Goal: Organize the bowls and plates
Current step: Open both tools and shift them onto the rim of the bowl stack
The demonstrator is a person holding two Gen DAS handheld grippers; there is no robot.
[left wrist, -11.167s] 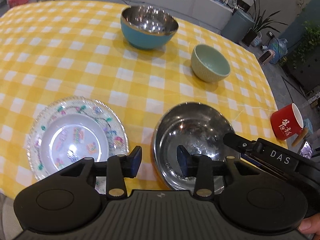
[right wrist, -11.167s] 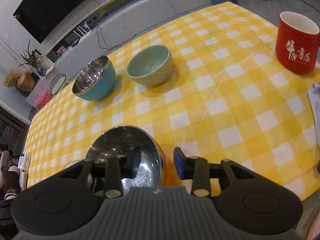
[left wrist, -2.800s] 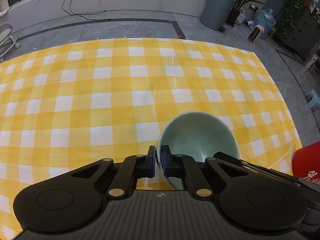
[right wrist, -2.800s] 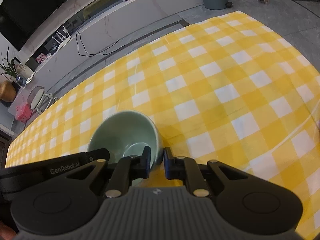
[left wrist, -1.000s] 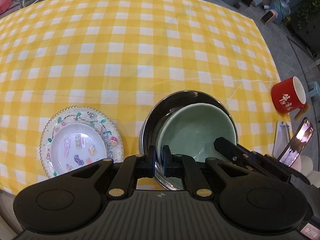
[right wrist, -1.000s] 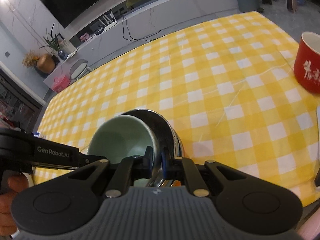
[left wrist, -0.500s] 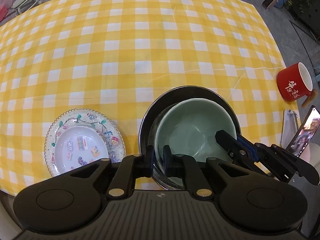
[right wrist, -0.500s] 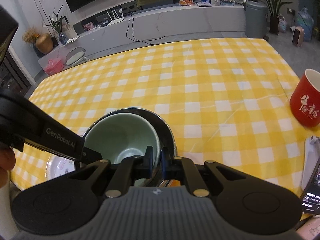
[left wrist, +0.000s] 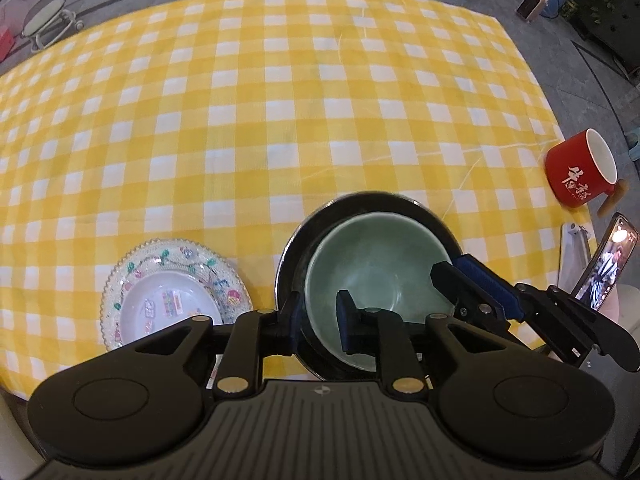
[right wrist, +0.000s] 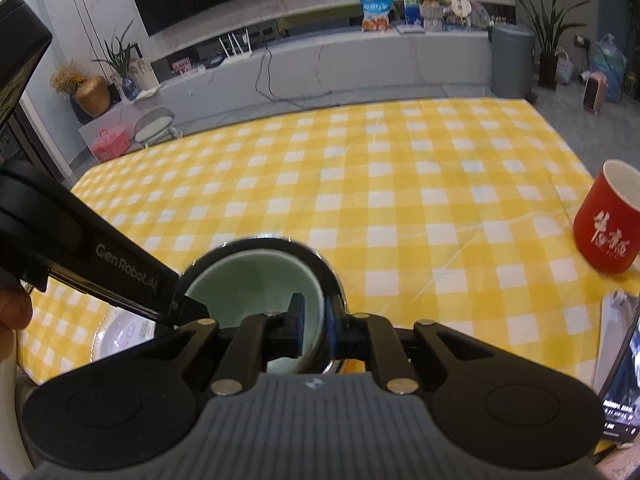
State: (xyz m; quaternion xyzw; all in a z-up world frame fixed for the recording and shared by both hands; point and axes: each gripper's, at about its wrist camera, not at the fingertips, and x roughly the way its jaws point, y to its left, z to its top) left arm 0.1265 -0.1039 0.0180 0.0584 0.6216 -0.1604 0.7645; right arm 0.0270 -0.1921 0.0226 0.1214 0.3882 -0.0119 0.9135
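The pale green ceramic bowl [left wrist: 370, 276] sits nested inside the larger steel bowl [left wrist: 308, 236], low and right of centre on the yellow-and-white checked counter [left wrist: 256, 120]. The left gripper [left wrist: 320, 320] straddles the green bowl's near rim at about 7 o'clock of the bowl: one finger stands outside the rim, in the gap against the steel wall, the other inside the bowl. Its fingers have just been opening, and now stand narrowly apart with the rim between them and a visible gap on the inner side, so they no longer pinch it. The right gripper [right wrist: 316, 320] straddles the rim at about 4 o'clock of the bowl as the left wrist view shows it; its fingers [left wrist: 480, 280] have likewise just been opening and stand a little apart, one inside the green bowl and one outside, with the rim between them. Whether its outer pad touches the rim I cannot tell.

At 9 o'clock of the bowls, just beside them, lies a clear patterned plate [left wrist: 172, 292]. A red mug [left wrist: 580, 168] stands well apart at 2 o'clock near the counter's edge, and a lit phone [left wrist: 612, 260] leans at 3 o'clock.
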